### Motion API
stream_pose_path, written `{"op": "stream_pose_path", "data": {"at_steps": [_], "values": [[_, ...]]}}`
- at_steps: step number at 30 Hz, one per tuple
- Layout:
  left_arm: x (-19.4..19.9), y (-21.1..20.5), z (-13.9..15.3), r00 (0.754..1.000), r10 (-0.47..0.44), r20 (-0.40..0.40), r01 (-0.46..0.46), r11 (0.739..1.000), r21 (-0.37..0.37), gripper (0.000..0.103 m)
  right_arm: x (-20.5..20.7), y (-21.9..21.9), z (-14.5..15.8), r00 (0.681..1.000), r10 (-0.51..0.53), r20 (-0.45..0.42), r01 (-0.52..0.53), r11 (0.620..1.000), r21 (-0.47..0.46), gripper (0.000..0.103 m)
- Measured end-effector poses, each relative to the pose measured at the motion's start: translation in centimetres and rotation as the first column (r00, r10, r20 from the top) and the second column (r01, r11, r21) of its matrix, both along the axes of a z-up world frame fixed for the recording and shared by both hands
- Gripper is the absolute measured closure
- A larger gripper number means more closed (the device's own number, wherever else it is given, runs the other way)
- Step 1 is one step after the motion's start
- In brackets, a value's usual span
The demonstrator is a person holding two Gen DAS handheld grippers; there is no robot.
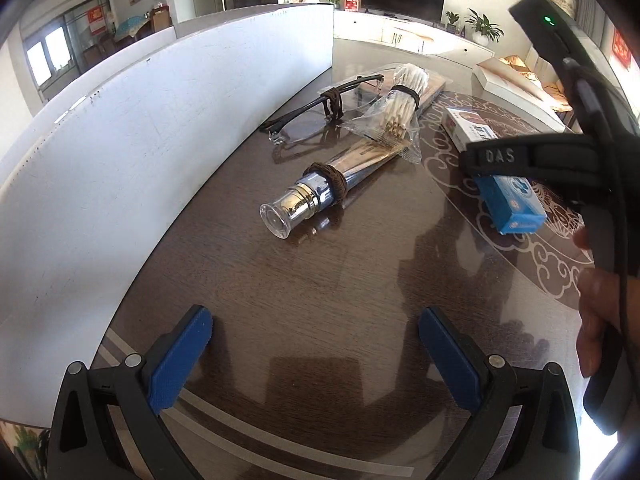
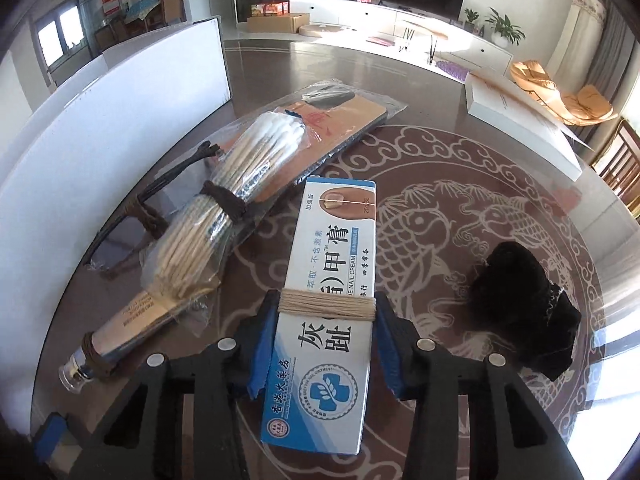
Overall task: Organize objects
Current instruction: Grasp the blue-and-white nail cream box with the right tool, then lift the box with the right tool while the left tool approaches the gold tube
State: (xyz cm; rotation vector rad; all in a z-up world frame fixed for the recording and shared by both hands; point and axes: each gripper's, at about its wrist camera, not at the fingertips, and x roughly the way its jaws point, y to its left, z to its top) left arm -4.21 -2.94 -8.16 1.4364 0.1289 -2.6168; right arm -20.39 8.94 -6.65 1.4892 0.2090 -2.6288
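My right gripper (image 2: pixel 327 305) is shut on a long white and blue nail cream box (image 2: pixel 332 248), its pads pressing both long sides where beige twine is wound round it. The left wrist view has the same box (image 1: pixel 516 208) at the right, crossed by a black finger of that gripper. I cannot tell whether the box rests on the table. My left gripper (image 1: pixel 316 320) is open, with only bare tabletop between its blue pads (image 1: pixel 180 360). Left of the box lie a bagged bundle of cotton swabs (image 2: pixel 224 216), black-framed glasses (image 1: pixel 316 116) and a tube with a clear cap (image 1: pixel 308 196), each tied with a brown band.
A white board (image 1: pixel 120 140) stands along the left side of the dark glass-topped table (image 1: pixel 320 272). A flat bagged brown packet (image 2: pixel 340 120) lies behind the swabs. A black cloth lump (image 2: pixel 520 312) sits right of the box, and a flat white box (image 2: pixel 520 120) lies at the far right.
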Motion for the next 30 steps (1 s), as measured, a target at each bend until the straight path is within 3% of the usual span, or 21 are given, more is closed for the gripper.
{"op": "stream_pose_path", "data": {"at_steps": [12,13,14,16,24,30], "values": [[-0.1,0.0,0.0,1.0,-0.001,0.0,0.001,1.0,0.0,0.0,13.4,10.0,0.1,0.993,-0.034,-0.116,0.039,0.998,0.044,0.054],[-0.1,0.0,0.0,1.0,-0.001,0.0,0.001,1.0,0.0,0.0,13.9,10.5,0.0,0.991,-0.048,-0.122,0.053,0.998,0.034,0.04],[-0.1,0.1,0.0,1.0,-0.001,0.0,0.001,1.0,0.0,0.0,14.0,10.9,-0.2,0.991,-0.061,-0.123,0.065,0.998,0.027,0.02],[-0.1,0.1,0.0,1.0,-0.001,0.0,0.001,1.0,-0.001,0.0,14.6,11.3,-0.4,0.989,-0.082,-0.121,0.084,0.996,0.01,0.007],[-0.2,0.1,-0.1,1.0,-0.001,0.001,0.001,1.0,0.0,0.0,14.1,12.5,-1.0,0.991,-0.114,-0.072,0.11,0.992,-0.065,0.0],[-0.3,0.1,-0.1,1.0,-0.001,0.001,0.001,1.0,0.0,0.0,14.1,12.5,-1.1,0.991,-0.115,-0.073,0.11,0.992,-0.063,0.0]]}}
